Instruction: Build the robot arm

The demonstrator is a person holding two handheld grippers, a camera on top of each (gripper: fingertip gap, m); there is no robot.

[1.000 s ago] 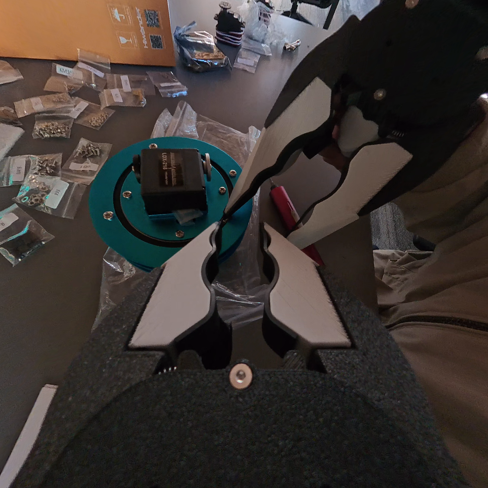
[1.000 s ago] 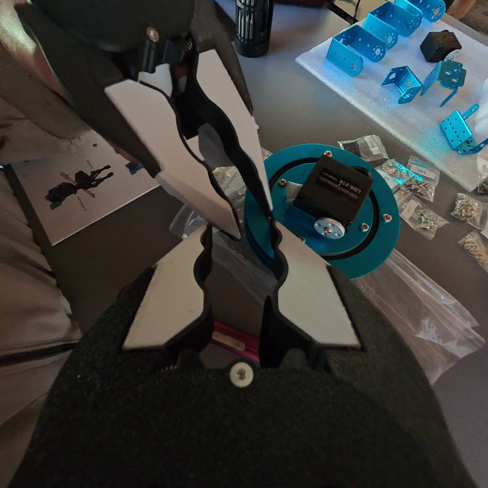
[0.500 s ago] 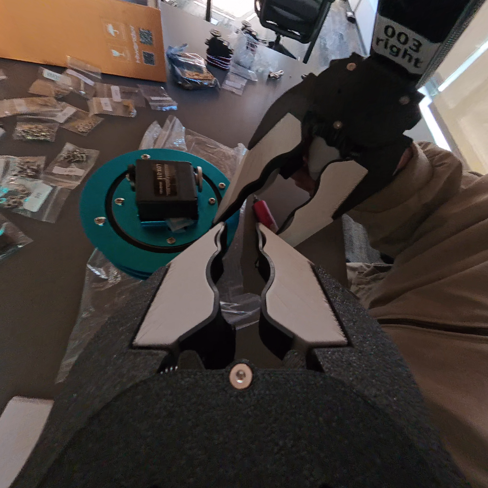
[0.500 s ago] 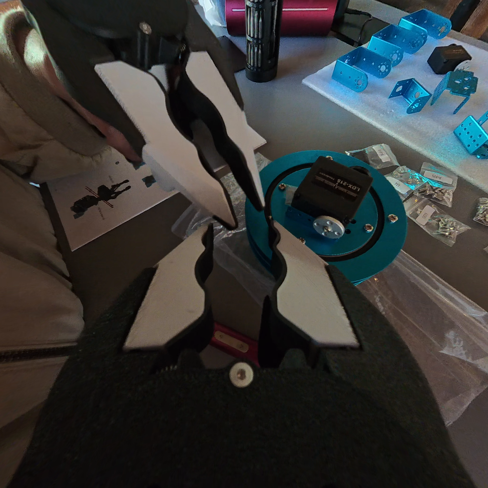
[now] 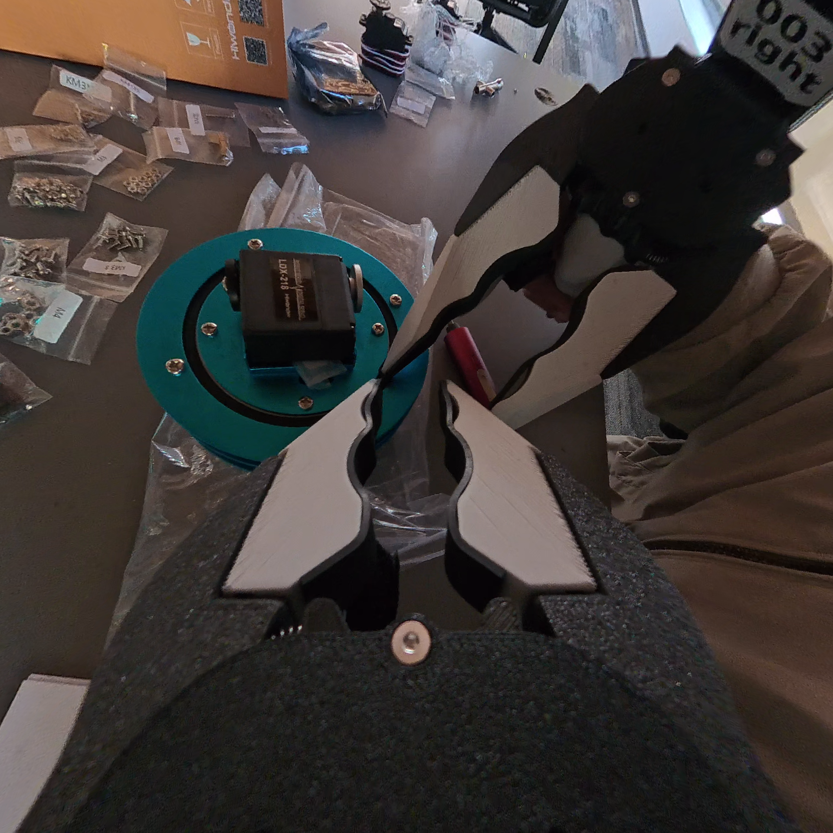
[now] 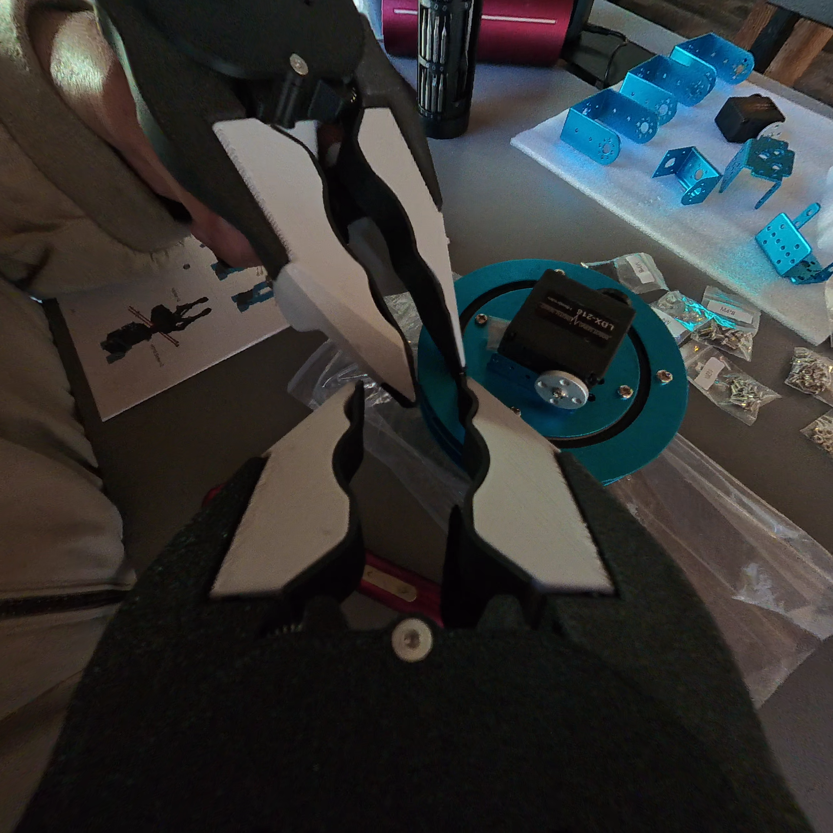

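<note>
I see screw bags [image 5: 49, 189] left of the teal disc [image 5: 171, 324], blue brackets [image 6: 631, 117] on foam, all on the counter [image 5: 67, 450].

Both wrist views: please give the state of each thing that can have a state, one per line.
left gripper: open, empty, beside the teal disc.
right gripper: open, empty.
teal disc: flat on clear plastic bags.
black servo: mounted on the disc.
red screwdriver: lying on the table.
screw bags: lying flat; whether sealed, cannot tell.
</note>
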